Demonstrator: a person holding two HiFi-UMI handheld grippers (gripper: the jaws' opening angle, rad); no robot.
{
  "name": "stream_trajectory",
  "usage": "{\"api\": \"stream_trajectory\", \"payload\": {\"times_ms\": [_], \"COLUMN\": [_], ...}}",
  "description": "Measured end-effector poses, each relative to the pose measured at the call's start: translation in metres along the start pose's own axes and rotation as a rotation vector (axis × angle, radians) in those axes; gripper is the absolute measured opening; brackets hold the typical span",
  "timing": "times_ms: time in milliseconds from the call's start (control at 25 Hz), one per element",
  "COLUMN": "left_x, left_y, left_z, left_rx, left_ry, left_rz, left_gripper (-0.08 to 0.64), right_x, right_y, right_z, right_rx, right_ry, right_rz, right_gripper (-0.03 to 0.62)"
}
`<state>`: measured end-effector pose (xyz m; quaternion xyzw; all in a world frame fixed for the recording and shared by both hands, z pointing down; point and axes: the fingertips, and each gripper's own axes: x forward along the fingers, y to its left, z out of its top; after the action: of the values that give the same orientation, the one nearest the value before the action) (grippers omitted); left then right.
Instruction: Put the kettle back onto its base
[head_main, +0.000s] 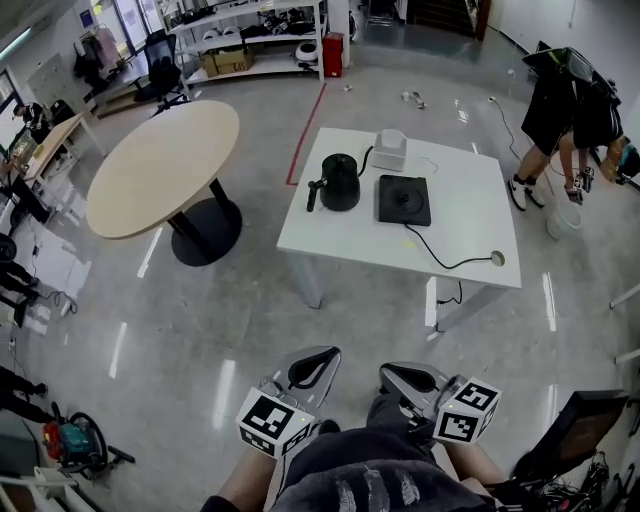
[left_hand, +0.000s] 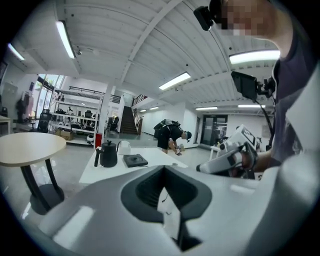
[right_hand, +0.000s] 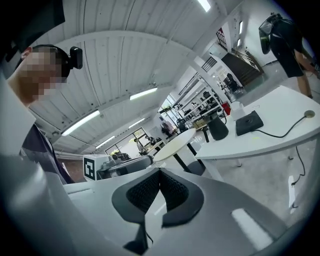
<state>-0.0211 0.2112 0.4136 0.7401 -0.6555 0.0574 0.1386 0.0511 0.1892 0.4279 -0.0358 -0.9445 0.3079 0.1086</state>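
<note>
A black kettle (head_main: 338, 182) stands on the white table (head_main: 460, 195), just left of its flat black base (head_main: 404, 199). Both are far ahead of me, with open floor between. In the left gripper view the kettle (left_hand: 107, 154) and base (left_hand: 135, 160) are small and distant. The right gripper view shows the kettle (right_hand: 218, 128) and base (right_hand: 249, 123) at the upper right. My left gripper (head_main: 318, 362) and right gripper (head_main: 405, 376) sit low near my body, side by side. Both are shut with nothing between their pads.
A white box (head_main: 389, 150) stands behind the kettle, and a black cable (head_main: 445, 262) runs from the base to a hole in the tabletop. A round beige table (head_main: 165, 165) stands at the left. A person (head_main: 565, 105) bends over at the right. Shelves (head_main: 262, 40) line the back.
</note>
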Motion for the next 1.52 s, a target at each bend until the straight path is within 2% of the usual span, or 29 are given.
{"api": "stream_trajectory", "payload": {"times_ms": [200,320,520,680,880,1040,1320,1520], "left_x": [0.078,0.119,0.178,0.211,0.223,0.223,0.224,0.217], "left_y": [0.003,-0.011,-0.026,-0.011,0.028,0.075,0.165,0.233], "left_z": [0.016,0.029,0.039,0.049,0.056,0.057,0.072,0.074], "left_rx": [0.013,0.016,0.043,0.091,0.101,0.102,0.094,0.043], "left_ry": [0.039,0.063,0.153,0.160,0.134,0.101,0.044,0.027], "left_rz": [0.017,0.007,-0.031,0.007,0.083,0.135,0.130,0.122], "left_gripper": [0.002,0.002,0.002,0.002,0.002,0.002,0.002,0.002], "right_x": [-0.015,-0.033,-0.061,-0.064,-0.043,-0.012,0.050,0.099], "right_y": [-0.066,-0.097,-0.140,-0.176,-0.213,-0.223,-0.220,-0.214], "right_z": [0.036,0.052,0.080,0.097,0.120,0.143,0.171,0.172], "right_rx": [-0.026,0.007,0.055,0.051,0.025,-0.028,-0.047,-0.025], "right_ry": [0.005,0.020,0.031,0.031,0.028,0.031,0.029,0.083], "right_rz": [0.027,0.051,0.038,0.042,0.044,0.041,-0.036,-0.073], "right_gripper": [0.002,0.002,0.002,0.002,0.002,0.002,0.002,0.002]}}
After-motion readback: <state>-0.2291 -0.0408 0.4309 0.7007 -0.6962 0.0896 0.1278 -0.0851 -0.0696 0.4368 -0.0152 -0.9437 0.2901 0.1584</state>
